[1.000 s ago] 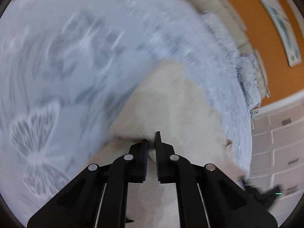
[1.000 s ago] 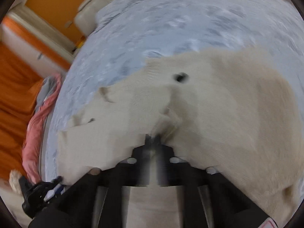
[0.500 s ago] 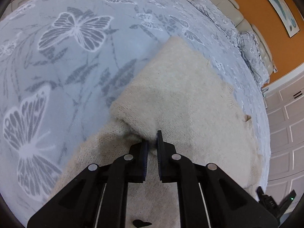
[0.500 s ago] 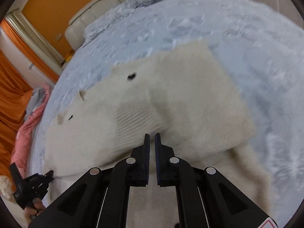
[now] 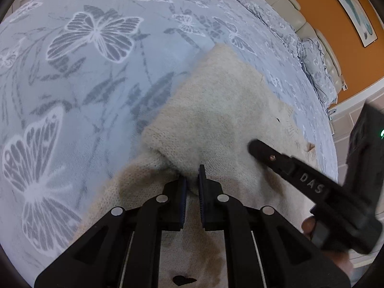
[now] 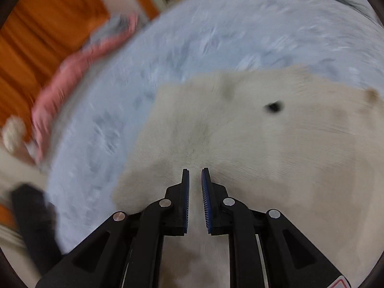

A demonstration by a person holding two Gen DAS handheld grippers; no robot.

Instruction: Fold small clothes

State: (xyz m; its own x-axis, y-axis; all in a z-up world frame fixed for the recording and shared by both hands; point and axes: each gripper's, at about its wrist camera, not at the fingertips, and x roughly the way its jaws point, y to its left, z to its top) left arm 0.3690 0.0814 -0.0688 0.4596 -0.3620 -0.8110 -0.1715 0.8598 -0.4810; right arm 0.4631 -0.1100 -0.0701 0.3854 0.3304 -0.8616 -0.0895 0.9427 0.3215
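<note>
A cream knitted sweater (image 5: 223, 110) lies on a light blue bedspread with a butterfly print (image 5: 79, 76); one part is folded over onto the rest. My left gripper (image 5: 192, 176) is shut on the folded edge of the sweater. The sweater also fills the right wrist view (image 6: 276, 148), blurred by motion, with a small dark spot (image 6: 273, 106) on it. My right gripper (image 6: 195, 175) hovers over the sweater with its jaws slightly apart and nothing between them. It also shows in the left wrist view (image 5: 261, 152) at the right, over the sweater.
A pink garment (image 6: 69, 76) lies at the bed's far left edge before orange curtains (image 6: 43, 24). Blue pillows (image 5: 314, 72) and a cream headboard (image 5: 283, 2) stand against an orange wall. White drawers (image 5: 345, 129) are at the right.
My right gripper has let go of the sweater, swung left and now reaches into the left wrist view. My left gripper stays shut on the fold, barely moved.
</note>
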